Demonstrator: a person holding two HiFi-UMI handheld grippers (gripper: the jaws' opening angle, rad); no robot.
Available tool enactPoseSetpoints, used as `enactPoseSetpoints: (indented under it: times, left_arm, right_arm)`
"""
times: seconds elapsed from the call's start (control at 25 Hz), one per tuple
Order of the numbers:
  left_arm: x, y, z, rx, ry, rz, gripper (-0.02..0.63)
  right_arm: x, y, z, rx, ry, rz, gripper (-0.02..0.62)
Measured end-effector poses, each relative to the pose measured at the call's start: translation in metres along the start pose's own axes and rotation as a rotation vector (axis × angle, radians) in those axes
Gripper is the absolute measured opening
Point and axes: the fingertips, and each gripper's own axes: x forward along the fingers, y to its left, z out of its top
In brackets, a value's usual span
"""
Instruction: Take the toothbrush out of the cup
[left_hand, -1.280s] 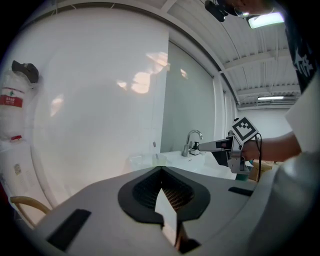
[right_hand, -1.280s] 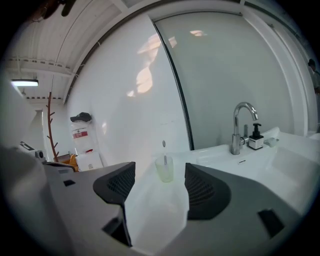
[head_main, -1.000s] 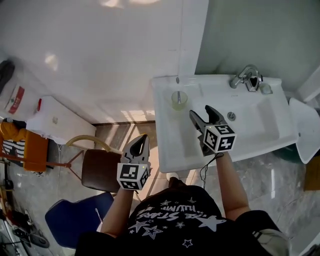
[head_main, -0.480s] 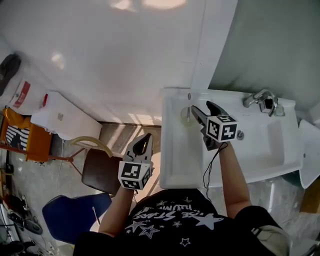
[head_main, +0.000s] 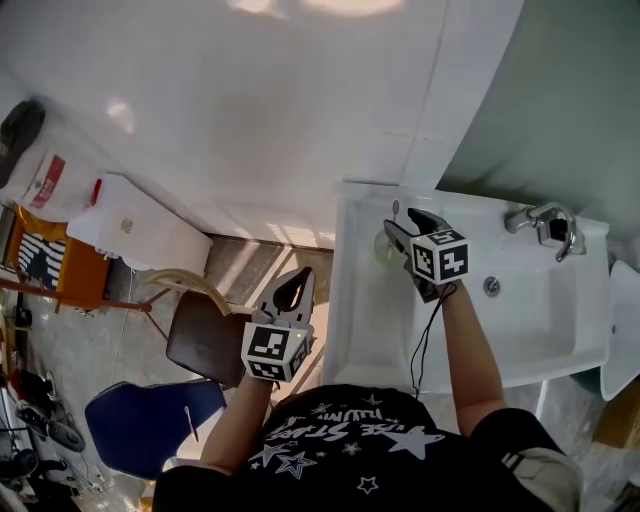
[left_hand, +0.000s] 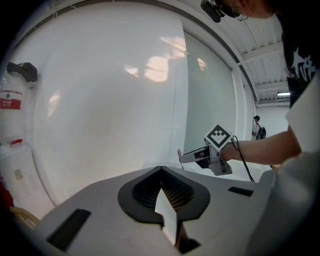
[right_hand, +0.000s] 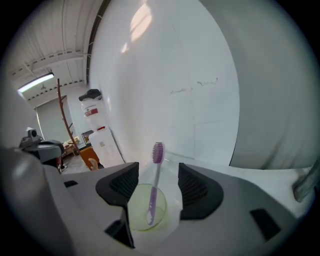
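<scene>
A purple toothbrush (right_hand: 154, 182) stands head up in a clear greenish cup (right_hand: 146, 210) on the back left corner of the white sink (head_main: 372, 320). In the head view the cup (head_main: 383, 247) sits just beneath my right gripper (head_main: 402, 222). The right gripper (right_hand: 157, 171) has its jaws either side of the brush's handle; they are closing and the pads are not touching it. My left gripper (head_main: 292, 290) hangs off the sink's left side over the floor. In its own view the left gripper (left_hand: 161, 174) is shut with nothing in it.
A chrome tap (head_main: 545, 222) stands at the sink's back right, with the basin (head_main: 520, 310) in front of it. A white wall rises right behind the cup. Left of the sink are a brown stool (head_main: 205, 345), a blue chair (head_main: 140, 425) and a white cabinet (head_main: 140, 235).
My right gripper has moved from over the basin to the sink's back left corner and dropped around the toothbrush. The left gripper has drifted a little forward, still shut.
</scene>
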Motion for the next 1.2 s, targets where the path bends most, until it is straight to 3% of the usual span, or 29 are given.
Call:
enactPoseSetpoints:
  times: [0.64,1.2]
  left_arm:
    - [0.01,-0.011,-0.021,-0.039,0.076,-0.01,0.017]
    - [0.001,-0.019,-0.017,-0.034,0.055,-0.037,0.017]
  right_arm:
    - [0.023,0.006,-0.012,-0.017,0.047,0.096,0.051]
    - [0.002,0.015,-0.001,0.029,-0.024,0.124,0.035]
